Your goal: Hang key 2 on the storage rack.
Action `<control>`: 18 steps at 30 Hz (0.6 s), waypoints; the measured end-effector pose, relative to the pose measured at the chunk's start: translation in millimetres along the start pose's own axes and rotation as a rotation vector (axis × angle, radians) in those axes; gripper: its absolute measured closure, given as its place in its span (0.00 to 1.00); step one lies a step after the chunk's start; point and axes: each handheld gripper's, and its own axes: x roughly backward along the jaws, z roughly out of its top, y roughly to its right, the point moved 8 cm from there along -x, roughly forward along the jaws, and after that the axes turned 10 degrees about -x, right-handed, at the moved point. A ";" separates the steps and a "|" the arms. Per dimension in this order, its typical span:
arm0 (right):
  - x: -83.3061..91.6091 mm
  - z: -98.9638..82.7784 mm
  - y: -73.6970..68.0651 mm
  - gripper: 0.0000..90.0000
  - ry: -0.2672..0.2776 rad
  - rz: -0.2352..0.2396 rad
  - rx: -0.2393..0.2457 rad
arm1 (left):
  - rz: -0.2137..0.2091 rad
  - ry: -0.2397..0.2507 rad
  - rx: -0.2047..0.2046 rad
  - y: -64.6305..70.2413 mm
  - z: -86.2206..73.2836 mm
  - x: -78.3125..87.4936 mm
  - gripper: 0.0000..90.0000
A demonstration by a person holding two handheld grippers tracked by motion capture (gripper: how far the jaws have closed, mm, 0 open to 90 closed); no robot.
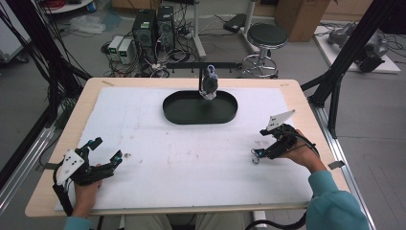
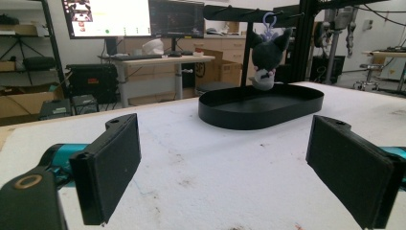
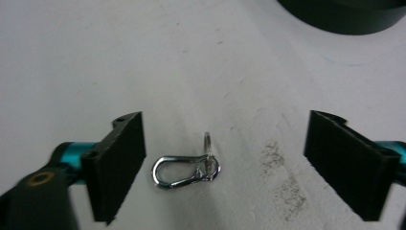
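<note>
Both tongs gape; tray (image 3: 344, 17) cut off beyond the clip (image 3: 186, 171).

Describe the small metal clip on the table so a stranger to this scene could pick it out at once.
Start at the white mat covering the table, then go to its right side, where the right hand-held gripper hangs open. Between its jaws lies the silver snap clip with a small ring attached, the shiny metal piece there.
</note>
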 end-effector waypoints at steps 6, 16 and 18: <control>-5.8 -6.2 -0.4 0.31 -0.060 0.031 0.015 | 0.000 0.000 0.000 0.0 0.0 0.0 0.13; -10.8 -12.3 2.8 0.52 -0.129 0.041 0.005 | 0.000 -0.002 -0.001 -0.2 -0.2 0.1 0.13; -11.6 -13.2 2.8 0.56 -0.138 0.046 0.009 | 0.000 -0.002 -0.001 -0.2 -0.1 0.1 0.13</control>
